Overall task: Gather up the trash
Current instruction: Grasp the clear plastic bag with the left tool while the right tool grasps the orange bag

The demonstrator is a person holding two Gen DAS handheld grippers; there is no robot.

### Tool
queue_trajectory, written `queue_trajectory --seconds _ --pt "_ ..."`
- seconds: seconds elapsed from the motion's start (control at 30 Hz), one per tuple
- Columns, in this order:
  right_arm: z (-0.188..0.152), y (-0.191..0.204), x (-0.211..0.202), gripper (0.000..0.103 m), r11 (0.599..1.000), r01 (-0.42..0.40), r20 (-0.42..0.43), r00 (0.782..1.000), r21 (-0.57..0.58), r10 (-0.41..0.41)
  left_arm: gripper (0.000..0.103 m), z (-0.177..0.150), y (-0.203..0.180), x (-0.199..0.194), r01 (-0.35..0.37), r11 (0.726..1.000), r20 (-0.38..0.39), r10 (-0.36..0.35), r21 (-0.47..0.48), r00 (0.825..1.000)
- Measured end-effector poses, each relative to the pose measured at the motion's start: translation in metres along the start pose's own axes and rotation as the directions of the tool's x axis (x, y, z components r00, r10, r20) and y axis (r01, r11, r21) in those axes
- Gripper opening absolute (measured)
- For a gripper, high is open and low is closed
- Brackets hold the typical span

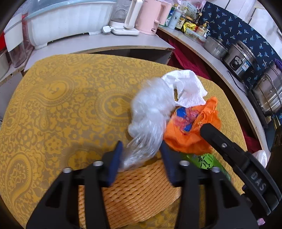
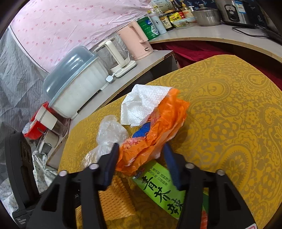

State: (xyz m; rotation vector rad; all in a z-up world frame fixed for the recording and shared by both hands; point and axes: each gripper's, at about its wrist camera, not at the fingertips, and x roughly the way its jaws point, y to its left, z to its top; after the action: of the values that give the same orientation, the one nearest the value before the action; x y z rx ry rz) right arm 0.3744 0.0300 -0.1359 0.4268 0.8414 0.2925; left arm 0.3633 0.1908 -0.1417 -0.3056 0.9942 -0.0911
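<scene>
A pile of trash lies on the yellow patterned table (image 1: 61, 105). It holds a clear plastic bag (image 1: 149, 112), a white paper towel (image 1: 186, 86), an orange plastic bag (image 1: 190, 130), an orange foam net (image 1: 141, 192) and a green tea carton (image 1: 208, 162). My left gripper (image 1: 141, 155) is open, its jaws on either side of the clear bag's tail, above the foam net. My right gripper (image 2: 140, 158) is open around the orange bag (image 2: 158, 126), just above the green carton (image 2: 162, 188). The right gripper's finger also shows in the left wrist view (image 1: 220, 139).
Behind the table a counter (image 1: 105, 42) carries a white lidded tub (image 1: 67, 22), a glass kettle (image 1: 123, 17) and a pink kettle (image 1: 151, 15). A side counter (image 1: 220, 65) holds bottles, steel pots (image 1: 215, 47) and a rice cooker (image 1: 241, 59).
</scene>
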Motion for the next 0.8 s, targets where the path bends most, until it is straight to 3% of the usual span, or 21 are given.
queue_trajectory --seconds 0.13,0.23,0.5,0.8 --pt "-0.003 -0.001 -0.003 0.022 1.000 -0.008 0.004 1.000 -0.001 0.008 0.018 -0.003 0.001 -0.002 0.008 1.000 0.003 -0.008 0.008 1.000" --pt "-0.005 -0.001 -0.011 0.017 1.000 -0.005 0.020 1.000 -0.011 0.005 0.007 -0.008 0.001 -0.006 0.015 1.000 0.005 -0.015 0.007 1.000" --pt "-0.008 0.004 -0.052 0.014 0.999 0.016 0.075 0.997 -0.041 -0.013 0.003 -0.016 -0.003 -0.039 0.020 1.000 0.050 -0.020 0.001 0.999" --pt "-0.011 0.008 -0.126 0.014 0.999 0.011 0.172 0.985 -0.046 -0.003 0.003 -0.031 -0.030 -0.092 0.017 0.999 0.113 -0.020 0.035 0.993"
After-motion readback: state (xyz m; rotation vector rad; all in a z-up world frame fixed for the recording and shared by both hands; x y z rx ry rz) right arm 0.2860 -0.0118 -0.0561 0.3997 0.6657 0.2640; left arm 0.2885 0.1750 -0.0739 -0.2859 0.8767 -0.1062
